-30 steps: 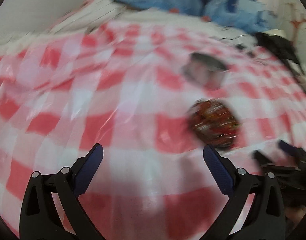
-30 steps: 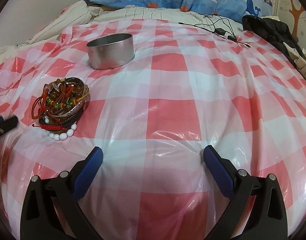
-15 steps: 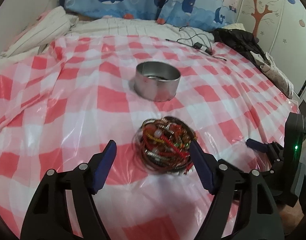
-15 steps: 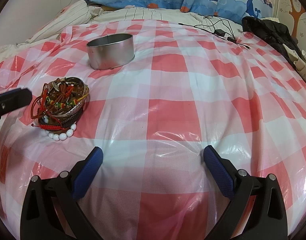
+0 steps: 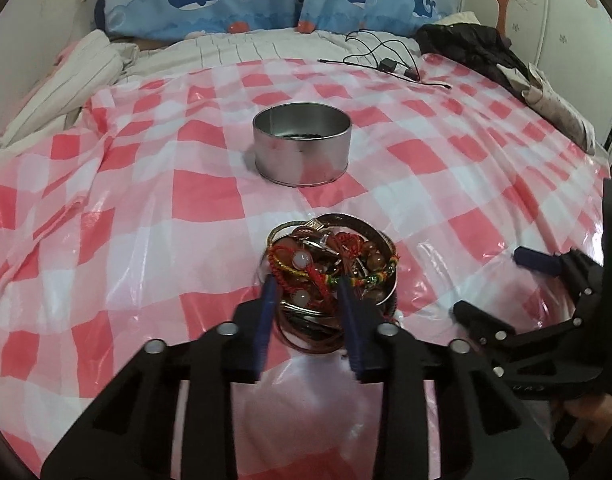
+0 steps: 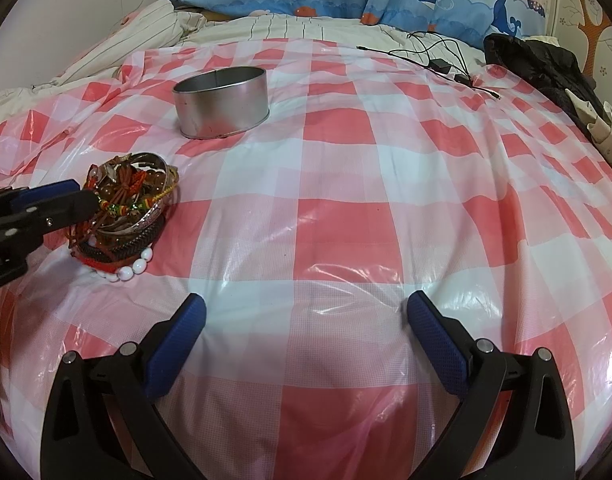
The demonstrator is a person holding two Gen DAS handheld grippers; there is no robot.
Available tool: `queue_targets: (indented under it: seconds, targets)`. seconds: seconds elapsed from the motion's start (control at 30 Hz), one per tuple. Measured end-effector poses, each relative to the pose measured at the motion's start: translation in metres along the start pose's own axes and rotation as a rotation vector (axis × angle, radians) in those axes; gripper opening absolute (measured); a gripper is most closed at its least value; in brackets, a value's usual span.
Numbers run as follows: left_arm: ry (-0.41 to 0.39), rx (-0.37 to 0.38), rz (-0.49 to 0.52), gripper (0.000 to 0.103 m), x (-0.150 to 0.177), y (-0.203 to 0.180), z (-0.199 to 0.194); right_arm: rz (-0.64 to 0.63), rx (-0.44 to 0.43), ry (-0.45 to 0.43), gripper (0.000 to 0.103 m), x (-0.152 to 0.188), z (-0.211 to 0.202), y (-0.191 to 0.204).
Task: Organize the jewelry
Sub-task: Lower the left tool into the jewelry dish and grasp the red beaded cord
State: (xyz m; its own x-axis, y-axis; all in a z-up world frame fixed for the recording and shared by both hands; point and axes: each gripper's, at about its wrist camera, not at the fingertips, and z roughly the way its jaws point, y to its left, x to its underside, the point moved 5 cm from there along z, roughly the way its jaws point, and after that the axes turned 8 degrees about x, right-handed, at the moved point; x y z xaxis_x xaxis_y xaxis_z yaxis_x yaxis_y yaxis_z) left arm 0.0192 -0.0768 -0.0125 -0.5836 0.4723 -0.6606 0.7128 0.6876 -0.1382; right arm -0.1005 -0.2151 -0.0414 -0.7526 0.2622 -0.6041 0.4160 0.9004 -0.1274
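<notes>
L tongs (image 5: 308,292) pinch tangled cords in bracelet heap (image 5: 332,268).

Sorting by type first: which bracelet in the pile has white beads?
The white-bead bracelet at the bottom of the pile, poking out on the near side. The others showing are cords, braids, bangles or amber beads.

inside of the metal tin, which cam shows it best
The left wrist view: it looks down into the metal tin, showing dark contents on its floor. The right wrist view shows the tin from lower down, only its outer wall and rim.
</notes>
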Motion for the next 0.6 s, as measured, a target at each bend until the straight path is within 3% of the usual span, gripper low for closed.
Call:
queue_targets:
  seconds: [0.07,0.13,0.33,0.43,0.6]
  targets:
    - [0.003,-0.005,-0.010,0.007,0.000,0.004,-0.001,0.000,0.000,0.000,0.096,0.000,0.000,0.000]
    - [-0.005,0.028,-0.042,0.003,0.000,0.009,-0.005,0.000,0.000,0.000,0.096,0.000,0.000,0.000]
    - [-0.058,0.070,-0.050,0.003,-0.004,0.009,-0.020,-0.001,0.001,-0.001,0.096,0.000,0.000,0.000]
    - [-0.105,0.145,-0.114,0.003,-0.008,0.015,-0.033,-0.001,0.001,-0.001,0.096,0.000,0.000,0.000]
    - [-0.188,0.207,-0.187,0.003,-0.015,0.028,-0.054,-0.001,0.000,0.000,0.096,0.000,0.000,0.000]
